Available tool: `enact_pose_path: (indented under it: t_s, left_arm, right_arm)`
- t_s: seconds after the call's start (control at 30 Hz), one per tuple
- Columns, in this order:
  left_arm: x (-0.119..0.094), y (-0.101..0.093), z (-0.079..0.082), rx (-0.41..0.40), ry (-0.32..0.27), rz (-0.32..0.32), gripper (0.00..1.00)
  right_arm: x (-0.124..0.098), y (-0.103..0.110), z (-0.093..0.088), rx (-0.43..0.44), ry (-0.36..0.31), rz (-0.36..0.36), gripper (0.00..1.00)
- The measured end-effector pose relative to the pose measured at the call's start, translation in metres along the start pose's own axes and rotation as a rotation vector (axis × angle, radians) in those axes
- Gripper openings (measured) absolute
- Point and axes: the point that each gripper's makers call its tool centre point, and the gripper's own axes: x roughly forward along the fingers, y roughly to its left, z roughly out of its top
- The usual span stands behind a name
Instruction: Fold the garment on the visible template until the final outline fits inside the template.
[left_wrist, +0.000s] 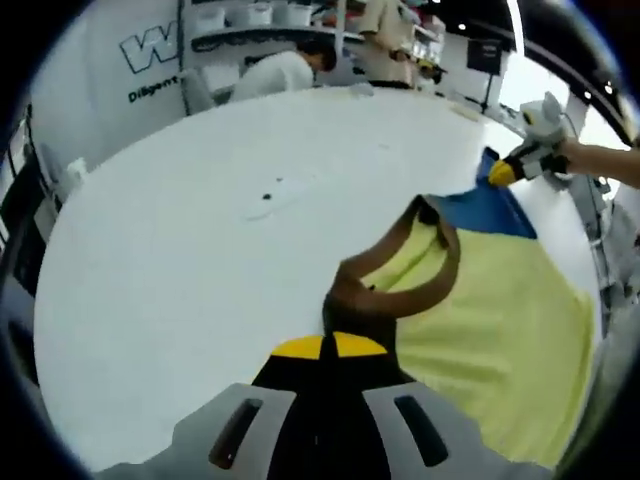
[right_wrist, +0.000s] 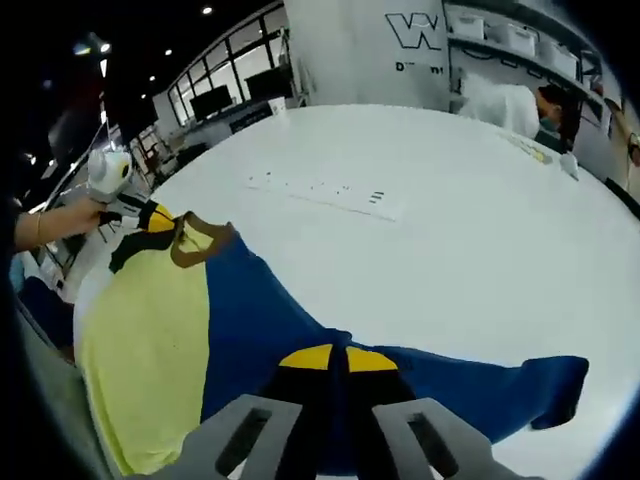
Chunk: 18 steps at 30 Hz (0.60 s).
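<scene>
— Left gripper pinches the brown collar; right gripper is clamped on the garment's blue edge. It's lying on the white table.

— Light, limp, bound to sag and slide. I'd take seams or the collar, then lift slowly.

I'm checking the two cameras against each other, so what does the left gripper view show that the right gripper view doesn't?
Left gripper view alone: the left gripper shut on the brown collar up close. Right gripper view alone: the blue sleeve lying out on the table, and the right gripper shut on blue cloth. Both: the yellow and blue garment and the white table.
</scene>
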Motion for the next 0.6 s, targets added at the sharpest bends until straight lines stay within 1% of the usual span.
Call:
enact_pose_path:
  t_s: [0.1, 0.13, 0.17, 0.2, 0.27, 0.3, 0.33, 0.37, 0.43, 0.47, 0.53, 0.57, 0.6]
  left_arm:
    - [0.001, -0.002, -0.002, 0.006, 0.008, -0.004, 0.01]
    - [0.002, -0.003, -0.003, 0.006, 0.01, -0.004, 0.01]
    - [0.002, -0.002, -0.002, 0.001, 0.003, -0.004, 0.01]
    - [0.003, -0.001, -0.001, -0.004, -0.003, -0.004, 0.01]
    - [0.003, -0.001, 0.0, -0.011, 0.003, -0.008, 0.01]
    - [0.002, -0.001, 0.001, -0.014, 0.007, -0.012, 0.01]
    - [0.003, 0.001, 0.001, -0.012, 0.008, -0.007, 0.01]
    - [0.003, 0.001, 0.002, -0.01, 0.009, -0.005, 0.01]
    - [0.001, 0.0, 0.003, -0.002, 0.006, -0.001, 0.01]
    - [0.0, 0.0, 0.003, -0.001, 0.005, 0.001, 0.01]
    - [0.0, 0.0, 0.002, 0.0, 0.003, 0.004, 0.01]
    - [0.0, 0.002, 0.002, 0.001, 0.002, 0.008, 0.01]
    - [0.0, 0.003, 0.002, 0.001, 0.003, 0.011, 0.01]
  right_arm:
    - [-0.002, -0.01, 0.0, -0.027, -0.001, -0.036, 0.03]
    - [-0.006, -0.022, -0.004, -0.065, 0.026, -0.083, 0.04]
    - [-0.009, -0.032, -0.012, -0.12, 0.076, -0.117, 0.06]
    - [-0.009, -0.033, -0.013, -0.121, 0.076, -0.119, 0.07]
    - [-0.01, -0.036, -0.016, -0.123, 0.077, -0.124, 0.08]
    - [-0.01, -0.041, -0.024, -0.116, 0.091, -0.126, 0.08]
    - [-0.013, -0.043, -0.028, -0.119, 0.104, -0.13, 0.08]
    - [-0.015, -0.052, -0.04, -0.134, 0.15, -0.152, 0.08]
    - [-0.015, -0.058, -0.039, -0.145, 0.121, -0.159, 0.09]
    - [-0.014, -0.062, -0.043, -0.143, 0.13, -0.17, 0.08]
    - [-0.014, -0.068, -0.05, -0.133, 0.155, -0.186, 0.0]
    - [-0.021, -0.073, -0.05, -0.124, 0.171, -0.217, 0.0]
    - [-0.021, -0.07, -0.052, -0.121, 0.183, -0.19, 0.0]
